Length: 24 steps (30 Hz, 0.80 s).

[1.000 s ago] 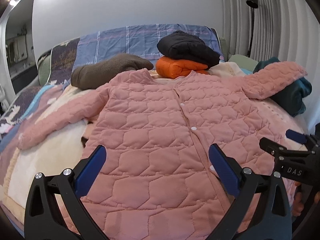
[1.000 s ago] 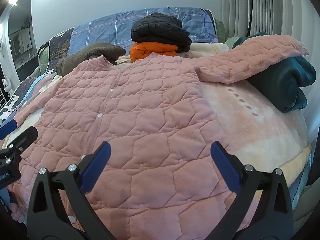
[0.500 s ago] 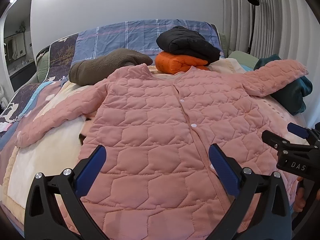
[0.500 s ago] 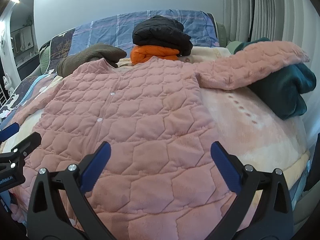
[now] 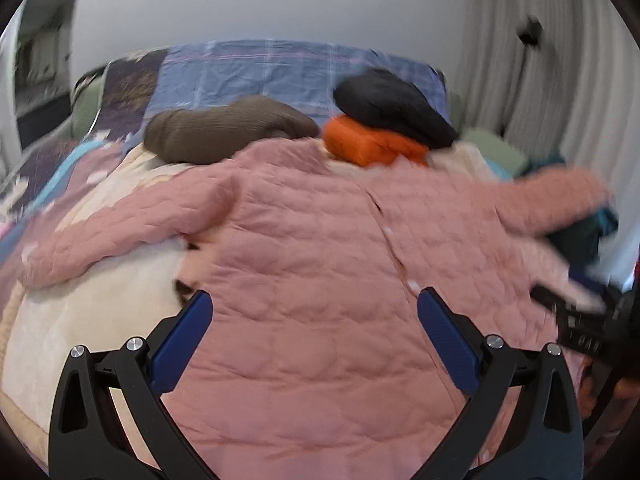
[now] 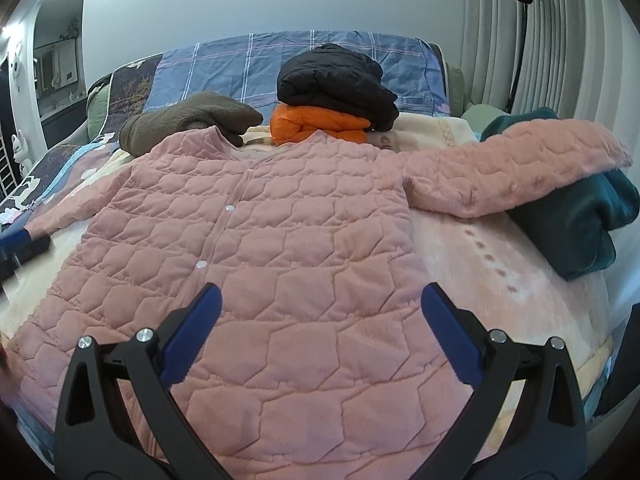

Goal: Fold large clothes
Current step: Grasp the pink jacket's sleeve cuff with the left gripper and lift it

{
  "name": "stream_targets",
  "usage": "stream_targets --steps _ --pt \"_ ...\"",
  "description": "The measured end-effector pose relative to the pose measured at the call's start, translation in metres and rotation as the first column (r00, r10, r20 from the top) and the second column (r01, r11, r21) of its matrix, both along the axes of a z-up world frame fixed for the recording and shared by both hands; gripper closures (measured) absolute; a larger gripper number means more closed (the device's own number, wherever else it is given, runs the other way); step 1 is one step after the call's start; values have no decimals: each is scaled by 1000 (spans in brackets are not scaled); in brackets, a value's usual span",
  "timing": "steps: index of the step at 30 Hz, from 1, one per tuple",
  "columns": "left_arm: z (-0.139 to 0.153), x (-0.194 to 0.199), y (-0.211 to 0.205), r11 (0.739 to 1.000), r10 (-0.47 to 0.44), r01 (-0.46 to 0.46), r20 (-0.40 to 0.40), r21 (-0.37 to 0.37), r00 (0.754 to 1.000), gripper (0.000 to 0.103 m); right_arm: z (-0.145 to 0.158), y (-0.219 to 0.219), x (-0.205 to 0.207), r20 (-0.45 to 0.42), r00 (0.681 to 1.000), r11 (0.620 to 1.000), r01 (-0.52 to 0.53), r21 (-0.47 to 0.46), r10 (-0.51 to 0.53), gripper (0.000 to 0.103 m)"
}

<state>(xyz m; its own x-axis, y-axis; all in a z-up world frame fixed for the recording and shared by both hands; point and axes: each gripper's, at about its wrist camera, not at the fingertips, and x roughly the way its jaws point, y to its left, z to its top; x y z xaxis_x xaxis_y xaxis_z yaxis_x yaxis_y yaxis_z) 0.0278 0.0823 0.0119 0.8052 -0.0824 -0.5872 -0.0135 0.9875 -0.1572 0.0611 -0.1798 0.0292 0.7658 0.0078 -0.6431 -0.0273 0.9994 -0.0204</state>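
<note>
Pink quilted snap-front jacket [image 6: 256, 248] lies flat, unfolded, sleeves outspread; left tool [image 5: 312, 330] and right tool [image 6: 320, 320] wide, empty.

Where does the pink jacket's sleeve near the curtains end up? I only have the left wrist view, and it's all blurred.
Observer: In the right wrist view, that sleeve of the pink jacket drapes over a folded teal garment.
Operator: Is the right gripper holding anything?
Observer: No. The right gripper is open over the jacket's lower front, with nothing between its fingers.
</note>
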Motion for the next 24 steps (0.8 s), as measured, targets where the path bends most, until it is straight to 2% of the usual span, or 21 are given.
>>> stream_targets --steps 2,4,7,10,12,14,18,19,23,24 --pt "3 5 42 994 68 -68 -4 -81 998 3 1 -2 5 -5 1000 1000 -7 -8 7 2" --pt "1 6 82 980 148 -148 -10 -134 989 12 2 -4 12 -14 1000 1000 -17 -3 17 2" --pt "-10 7 152 935 272 -278 -55 -220 961 17 6 -9 24 -49 997 997 -53 51 55 2" --pt "-31 6 221 848 361 -382 -126 -369 924 17 11 -13 40 -65 996 996 -52 70 57 2" --pt "-50 8 268 759 408 -440 -177 -481 896 17 14 -13 50 -60 997 998 -40 51 43 2" --pt "-66 13 298 692 443 -494 -232 -527 866 17 16 -11 60 -62 997 998 -39 42 42 2" --pt "-99 35 343 584 490 -599 -350 -548 798 17 15 -2 80 -94 992 996 -74 58 80 2" --pt "-104 37 352 563 497 -612 -364 -555 788 17 15 0 85 -103 991 995 -78 60 84 2" --pt "-127 48 384 422 538 -654 -408 -628 738 17 10 6 101 -125 989 996 -79 48 85 2" --pt "-129 49 390 401 553 -655 -400 -641 730 24 9 7 105 -126 989 996 -77 36 81 2"
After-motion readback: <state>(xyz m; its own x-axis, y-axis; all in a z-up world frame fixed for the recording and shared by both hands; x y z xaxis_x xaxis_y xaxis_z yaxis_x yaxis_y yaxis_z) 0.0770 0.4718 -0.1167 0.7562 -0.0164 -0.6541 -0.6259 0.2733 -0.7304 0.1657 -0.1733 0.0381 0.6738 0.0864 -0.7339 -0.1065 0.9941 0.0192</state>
